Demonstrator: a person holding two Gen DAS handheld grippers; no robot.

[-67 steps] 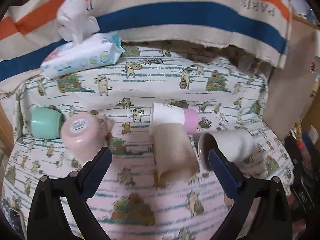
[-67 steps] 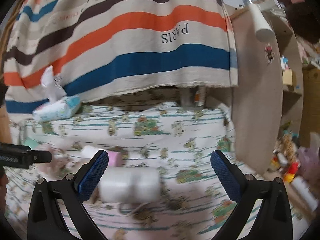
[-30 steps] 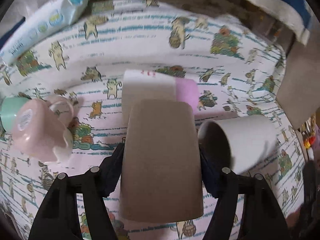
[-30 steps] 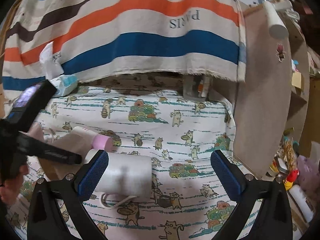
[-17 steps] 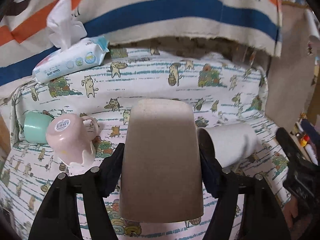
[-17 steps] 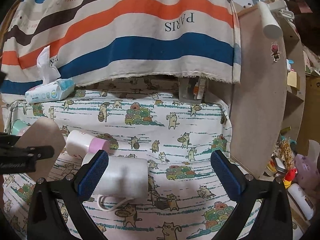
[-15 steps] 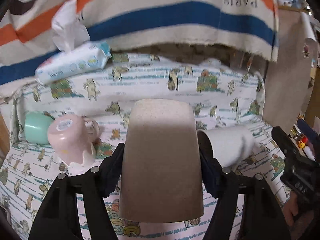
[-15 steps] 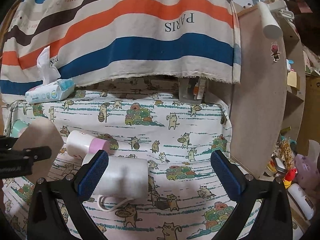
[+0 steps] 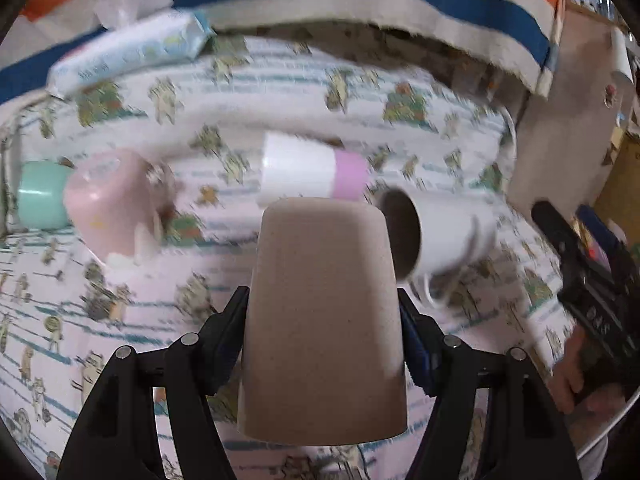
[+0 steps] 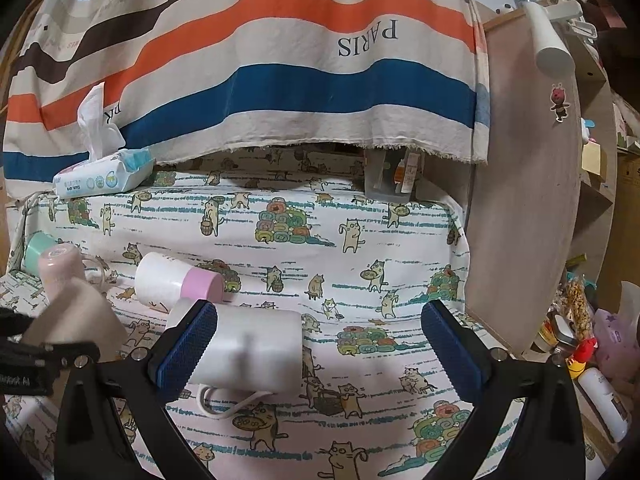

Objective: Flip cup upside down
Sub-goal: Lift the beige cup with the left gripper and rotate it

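My left gripper (image 9: 322,316) is shut on a beige speckled cup (image 9: 322,316), held above the cat-print cloth with its closed base pointing away and its rim toward the camera. The same cup shows at the left edge of the right wrist view (image 10: 76,316). A white mug (image 9: 440,236) lies on its side just right of it, handle down; it also shows in the right wrist view (image 10: 248,350). My right gripper (image 10: 320,356) is open and empty, hovering over the cloth with its left pad in front of the white mug.
A white cup with a pink band (image 9: 312,172) lies on its side behind. A pink mug (image 9: 108,204) and a mint cup (image 9: 38,196) stand upside down at left. A wipes pack (image 10: 102,174) sits at the back left. A wooden shelf panel (image 10: 532,200) stands at right.
My left gripper closed on the beige cup and lifted it off the cloth; the view now tilts down and blurs as the cup moves. The right gripper stays open and nearly still.
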